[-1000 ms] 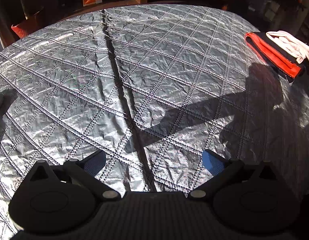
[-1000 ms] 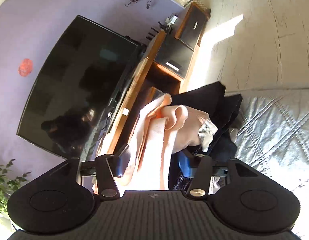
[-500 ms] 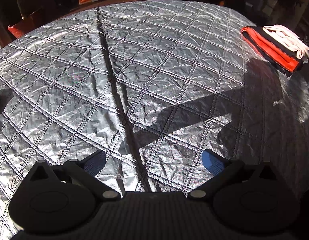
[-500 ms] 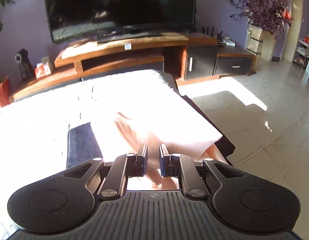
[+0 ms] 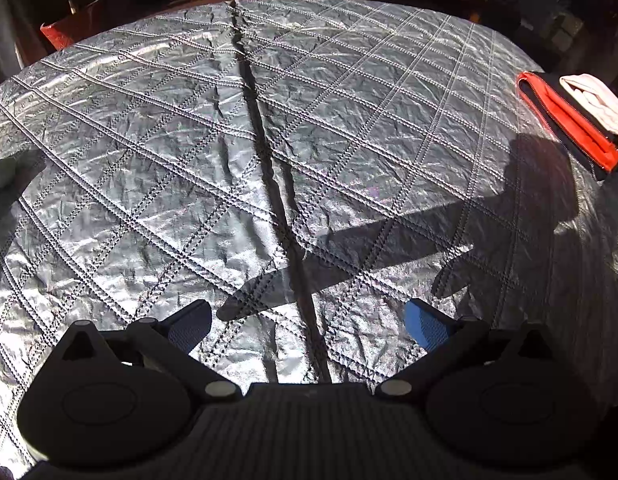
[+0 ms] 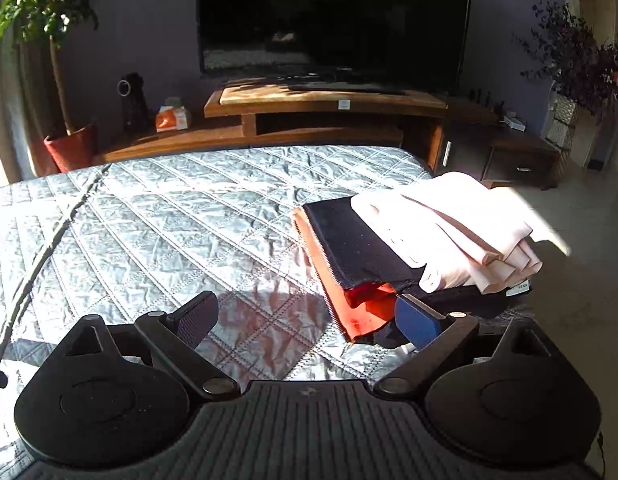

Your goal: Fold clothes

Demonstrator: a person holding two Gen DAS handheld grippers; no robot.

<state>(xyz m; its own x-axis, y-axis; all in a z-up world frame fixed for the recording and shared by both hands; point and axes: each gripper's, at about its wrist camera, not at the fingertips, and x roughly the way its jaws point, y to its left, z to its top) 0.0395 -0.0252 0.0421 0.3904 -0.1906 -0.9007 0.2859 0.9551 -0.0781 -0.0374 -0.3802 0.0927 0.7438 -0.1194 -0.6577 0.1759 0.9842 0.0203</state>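
Two claws, both empty: right claw (image 6: 307, 326) with jaws opening wide over grey quilted bed (image 6: 181, 216); left claw (image 5: 309, 322) spread above bare quilt. Just beyond right claw, at bed's right edge, folded pink garment (image 6: 449, 232) atop black-and-orange folded garment (image 6: 345, 252).

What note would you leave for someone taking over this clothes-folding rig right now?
Left gripper: open, empty, over the bare quilt.
Right gripper: jaws opening, nothing between them, beside the stack.
Clothes: folded pink garment lies on the folded black and orange jacket at the quilt's right edge.
Done: both are folded and stacked.
Left: no unfolded clothes are in view.
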